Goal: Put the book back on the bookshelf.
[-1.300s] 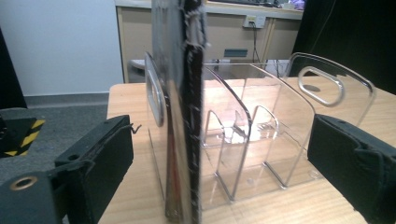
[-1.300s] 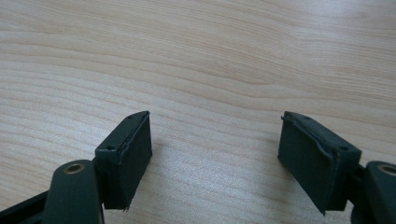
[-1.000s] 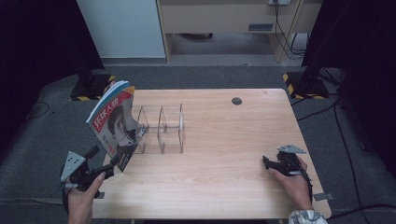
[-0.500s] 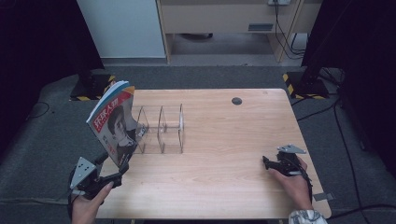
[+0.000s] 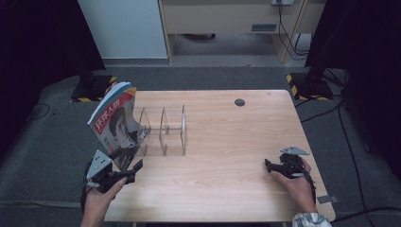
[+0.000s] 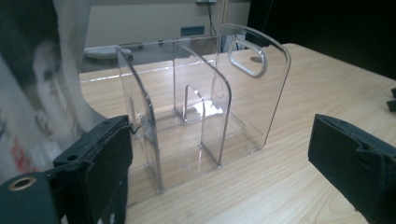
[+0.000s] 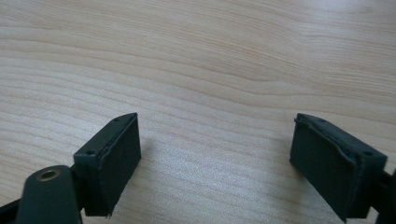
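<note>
Since the magazine (image 5: pixel 115 120) already stands leaning against the left end of the clear acrylic rack (image 5: pixel 163 130), tilted with its top edge away from the dividers, the placing looks to me largely done; what seems left is to seat it properly in a slot, as I cannot tell whether its foot sits inside the rack's first compartment or only beside it

The left gripper (image 5: pixel 125 172) sits just in front of the rack's near left corner, jaws spread wide and holding nothing, the magazine's lower edge close by its left jaw. In the left gripper view the rack (image 6: pixel 205 107) rises between the parted jaws, empty in the compartments that show, its end plate cut with an oval handle hole. The magazine (image 6: pixel 37 93) shows a cover with a printed face, red lettering and a blue band at the top, its pages fanning slightly

The right gripper (image 5: pixel 276 166) rests well to the right of the rack on the bare wooden table (image 5: pixel 227 189), jaws wide apart over plain wood grain
</note>
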